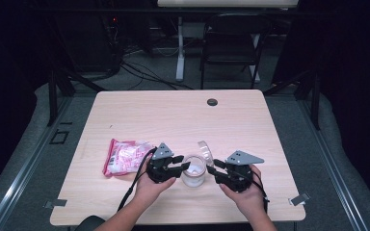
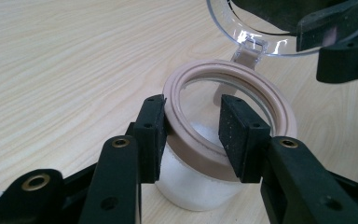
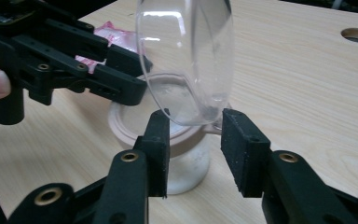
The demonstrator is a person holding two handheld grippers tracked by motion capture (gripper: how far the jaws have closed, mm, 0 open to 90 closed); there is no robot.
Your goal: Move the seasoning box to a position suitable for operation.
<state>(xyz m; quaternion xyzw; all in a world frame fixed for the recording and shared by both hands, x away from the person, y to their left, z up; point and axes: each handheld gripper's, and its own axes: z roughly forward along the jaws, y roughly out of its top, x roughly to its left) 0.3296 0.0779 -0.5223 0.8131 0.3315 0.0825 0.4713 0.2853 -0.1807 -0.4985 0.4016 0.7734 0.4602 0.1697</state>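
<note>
Jar [image 1: 193,172] sits on the table [image 1: 173,115] near the front edge, roughly midway between my two hands; clear body, white powdery fill in the lower part, tan ring around the mouth. Its clear lid [image 1: 205,150] is swung up on a hinge at the far side of the jar, standing nearly upright above the rim. To the left of the jar, past my left hand, lies a pink-and-white packet [image 1: 125,157] flat on the wood, well apart from the jar. Far beyond the jar, near the table's back edge, a dark round grommet hole [image 1: 212,102]. Nothing lies between the jar and either tool. My left gripper [image 1: 185,167] comes at the jar from its left; in the left gripper view its jaws are partly spread and straddle the near arc of the tan ring, one pad on the outside, one over the mouth; outer pad looks in contact, inner I cannot confirm. My right gripper [image 1: 212,169] is just right of the jar, jaws partly spread with the lid's lower edge between the pads; contact I cannot tell.
</note>
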